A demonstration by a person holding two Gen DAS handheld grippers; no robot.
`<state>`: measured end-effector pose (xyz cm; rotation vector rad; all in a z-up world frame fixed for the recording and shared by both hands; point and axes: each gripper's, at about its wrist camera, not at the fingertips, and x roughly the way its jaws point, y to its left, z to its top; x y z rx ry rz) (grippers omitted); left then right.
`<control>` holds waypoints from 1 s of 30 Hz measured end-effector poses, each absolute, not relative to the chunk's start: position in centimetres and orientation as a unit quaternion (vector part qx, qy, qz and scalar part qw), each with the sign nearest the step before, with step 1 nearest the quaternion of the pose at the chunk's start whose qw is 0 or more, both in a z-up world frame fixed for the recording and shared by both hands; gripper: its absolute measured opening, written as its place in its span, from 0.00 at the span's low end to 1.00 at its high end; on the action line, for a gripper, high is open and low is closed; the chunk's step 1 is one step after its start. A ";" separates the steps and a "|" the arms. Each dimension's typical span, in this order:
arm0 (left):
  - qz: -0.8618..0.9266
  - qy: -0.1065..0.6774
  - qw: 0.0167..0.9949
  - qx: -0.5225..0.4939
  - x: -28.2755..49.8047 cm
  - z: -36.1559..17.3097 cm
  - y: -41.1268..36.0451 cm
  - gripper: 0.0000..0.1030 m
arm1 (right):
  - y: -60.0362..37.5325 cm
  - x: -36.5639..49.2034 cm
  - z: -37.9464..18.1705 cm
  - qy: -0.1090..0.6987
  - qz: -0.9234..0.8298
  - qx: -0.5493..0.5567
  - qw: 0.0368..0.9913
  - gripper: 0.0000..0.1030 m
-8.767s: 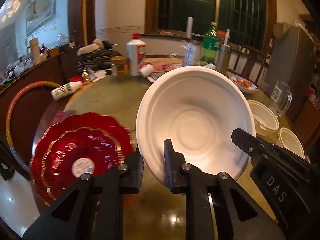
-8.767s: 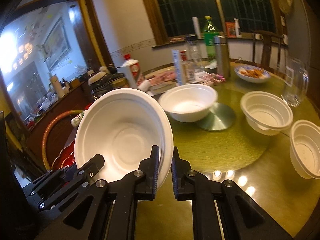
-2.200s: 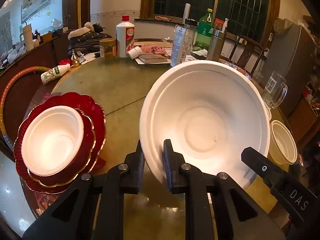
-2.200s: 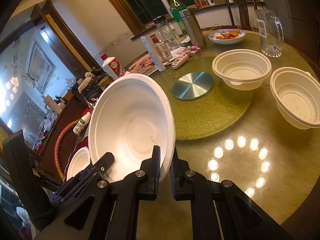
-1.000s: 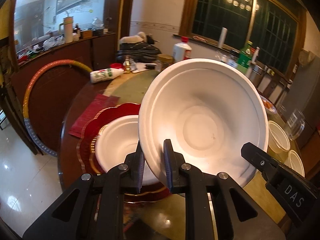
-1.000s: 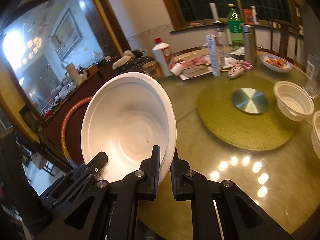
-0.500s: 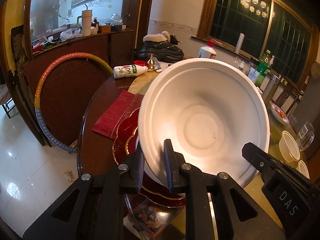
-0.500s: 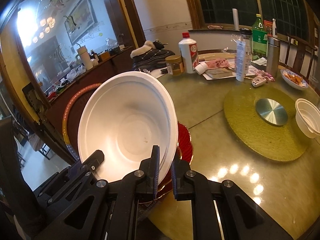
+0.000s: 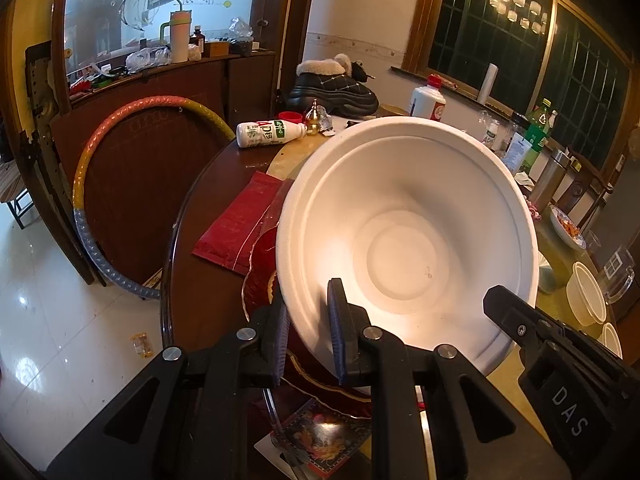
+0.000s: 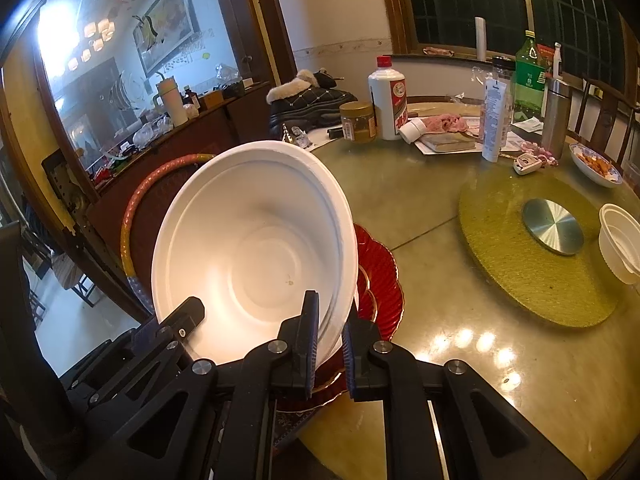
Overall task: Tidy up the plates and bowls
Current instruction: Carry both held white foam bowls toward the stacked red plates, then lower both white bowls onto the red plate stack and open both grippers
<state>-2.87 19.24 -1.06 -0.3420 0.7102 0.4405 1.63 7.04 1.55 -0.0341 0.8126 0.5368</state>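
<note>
A large white foam bowl [image 9: 408, 236] hangs tilted above the stack of red scalloped plates [image 10: 378, 276] at the near edge of the round worktop [image 10: 460, 344]. The left claw [image 9: 308, 332] pinches the bowl's near rim, nearly closed; the right claw [image 10: 328, 342] clamps the same rim further along. 2 smaller white bowls [image 9: 586, 298] sit well beyond the plates, near the green turntable mat [image 10: 532, 256].

The round table [image 10: 420, 216] is carrying red plates [image 10: 378, 272] at its near edge — a green mat [image 10: 500, 240] lying toward the centre, bottles along the far edge.
</note>
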 end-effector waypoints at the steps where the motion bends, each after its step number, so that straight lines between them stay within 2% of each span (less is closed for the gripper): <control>1: 0.213 0.344 0.899 -0.166 -2.9 -1.1 19.3 0.16 | 7.1 1.6 1.5 0.391 0.258 -0.017 0.883 0.10; 30: 0.215 0.374 0.887 -0.163 -1.5 -2.0 20.1 0.16 | 8.7 3.2 0.2 0.421 0.262 -0.031 0.868 0.11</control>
